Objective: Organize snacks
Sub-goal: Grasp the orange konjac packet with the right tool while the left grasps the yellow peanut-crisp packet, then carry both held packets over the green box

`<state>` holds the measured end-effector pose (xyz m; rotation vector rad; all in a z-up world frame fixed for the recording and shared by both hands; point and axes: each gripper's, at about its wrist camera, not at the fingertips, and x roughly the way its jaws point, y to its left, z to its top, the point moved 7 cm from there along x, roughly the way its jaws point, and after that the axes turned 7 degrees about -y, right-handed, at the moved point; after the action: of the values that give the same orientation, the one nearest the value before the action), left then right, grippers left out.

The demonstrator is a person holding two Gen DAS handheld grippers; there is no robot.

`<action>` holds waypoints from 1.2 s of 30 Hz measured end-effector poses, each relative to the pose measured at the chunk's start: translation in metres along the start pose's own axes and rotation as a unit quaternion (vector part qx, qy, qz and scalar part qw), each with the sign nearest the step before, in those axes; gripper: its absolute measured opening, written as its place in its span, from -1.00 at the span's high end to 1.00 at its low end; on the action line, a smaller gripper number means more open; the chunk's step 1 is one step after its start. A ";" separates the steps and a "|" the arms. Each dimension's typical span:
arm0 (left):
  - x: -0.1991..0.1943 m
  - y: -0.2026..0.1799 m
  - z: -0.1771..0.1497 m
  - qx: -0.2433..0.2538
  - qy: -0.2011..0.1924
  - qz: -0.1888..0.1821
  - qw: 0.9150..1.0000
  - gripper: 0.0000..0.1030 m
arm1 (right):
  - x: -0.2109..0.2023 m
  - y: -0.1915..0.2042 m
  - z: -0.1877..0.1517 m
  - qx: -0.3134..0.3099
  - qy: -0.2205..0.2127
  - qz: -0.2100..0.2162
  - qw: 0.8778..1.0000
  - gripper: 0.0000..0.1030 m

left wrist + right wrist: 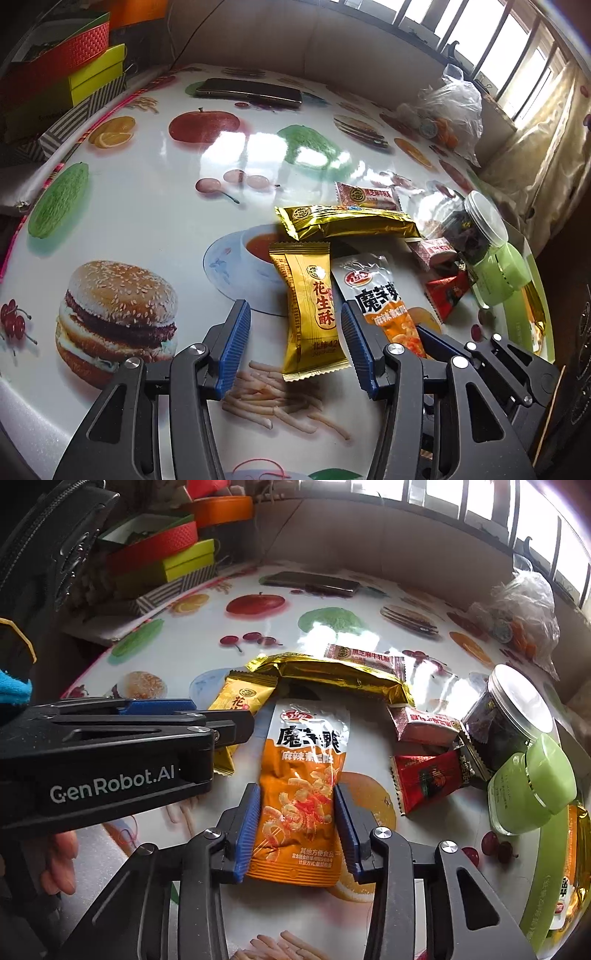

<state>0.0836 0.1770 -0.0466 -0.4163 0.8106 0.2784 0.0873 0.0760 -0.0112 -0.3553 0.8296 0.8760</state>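
Barely started: the snacks lie in a loose heap on the counter point(155, 206), nothing sorted. My left tongs point(291, 325) are spread around the peanut bar point(312, 314); my right tongs point(297, 823) pinch the konjac pack point(301, 794).

Bright daylight from the barred window point(480, 33), glare on the glossy tablecloth point(229, 147), fisheye-bent edges.

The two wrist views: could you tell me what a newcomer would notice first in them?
Probably the glossy tablecloth printed with a burger and fruit, and the heap of snacks on it. An orange-and-white packet lies between the right gripper fingers, which flank its sides closely; a gold packet lies between the open left gripper fingers. A longer gold packet lies behind them.
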 end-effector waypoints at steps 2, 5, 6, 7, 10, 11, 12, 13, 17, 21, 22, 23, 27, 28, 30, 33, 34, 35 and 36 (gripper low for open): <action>0.001 0.000 0.001 0.006 -0.003 0.005 1.000 0.01 | -0.001 -0.003 -0.001 0.006 -0.002 -0.004 1.000 0.35; 0.003 -0.001 0.001 0.023 -0.001 0.010 1.000 0.56 | -0.003 -0.007 -0.001 0.018 -0.005 -0.002 1.000 0.38; 0.003 -0.001 0.001 0.024 -0.003 0.009 1.000 0.56 | -0.003 -0.009 -0.001 0.023 -0.007 -0.003 1.000 0.39; 0.003 -0.002 0.001 0.026 -0.003 0.008 1.000 0.56 | -0.004 -0.011 -0.001 0.028 -0.008 -0.001 1.000 0.39; -0.001 -0.004 0.001 0.031 -0.009 0.007 0.999 0.56 | -0.008 -0.015 -0.001 0.038 -0.014 0.000 0.999 0.39; -0.002 -0.006 0.001 0.032 -0.010 0.008 0.999 0.56 | -0.010 -0.016 -0.001 0.041 -0.017 0.003 0.999 0.39; -0.004 -0.007 0.001 0.033 -0.012 0.008 0.999 0.56 | -0.013 -0.016 0.000 0.043 -0.021 0.004 0.999 0.39; -0.006 -0.008 0.000 0.034 -0.013 0.005 0.999 0.56 | -0.015 -0.017 0.001 0.045 -0.023 0.003 0.999 0.39; -0.017 -0.014 0.001 0.036 -0.020 0.001 0.999 0.56 | -0.026 -0.021 0.003 0.055 -0.035 0.001 0.998 0.39; -0.031 -0.023 0.004 0.045 -0.031 -0.004 0.998 0.56 | -0.044 -0.025 0.007 0.061 -0.052 0.002 0.997 0.39; -0.034 -0.026 0.005 0.048 -0.034 -0.005 0.998 0.56 | -0.050 -0.025 0.008 0.061 -0.056 0.001 0.997 0.39; -0.038 -0.029 0.005 0.051 -0.036 -0.006 0.998 0.56 | -0.056 -0.027 0.010 0.063 -0.062 0.000 0.996 0.39; -0.053 -0.045 0.010 0.062 -0.049 -0.015 0.997 0.56 | -0.080 -0.037 0.014 0.075 -0.080 -0.008 0.994 0.39; -0.056 -0.050 0.012 0.064 -0.051 -0.018 0.996 0.56 | -0.086 -0.041 0.014 0.078 -0.084 -0.011 0.993 0.39; -0.062 -0.060 0.015 0.071 -0.056 -0.025 0.996 0.56 | -0.098 -0.048 0.015 0.083 -0.093 -0.017 0.992 0.39; -0.070 -0.077 0.018 0.080 -0.062 -0.037 0.994 0.56 | -0.115 -0.060 0.016 0.091 -0.104 -0.029 0.990 0.39; -0.072 -0.083 0.019 0.083 -0.065 -0.041 0.994 0.56 | -0.120 -0.064 0.015 0.095 -0.108 -0.033 0.989 0.39; -0.075 -0.089 0.020 0.086 -0.067 -0.047 0.993 0.56 | -0.126 -0.068 0.015 0.097 -0.112 -0.038 0.988 0.39; -0.076 -0.096 0.021 0.090 -0.068 -0.052 0.992 0.56 | -0.131 -0.073 0.014 0.100 -0.115 -0.043 0.987 0.39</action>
<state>0.0846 0.0958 0.0474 -0.2655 0.6712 0.1331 0.1040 -0.0305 0.0946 -0.1103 0.6760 0.7300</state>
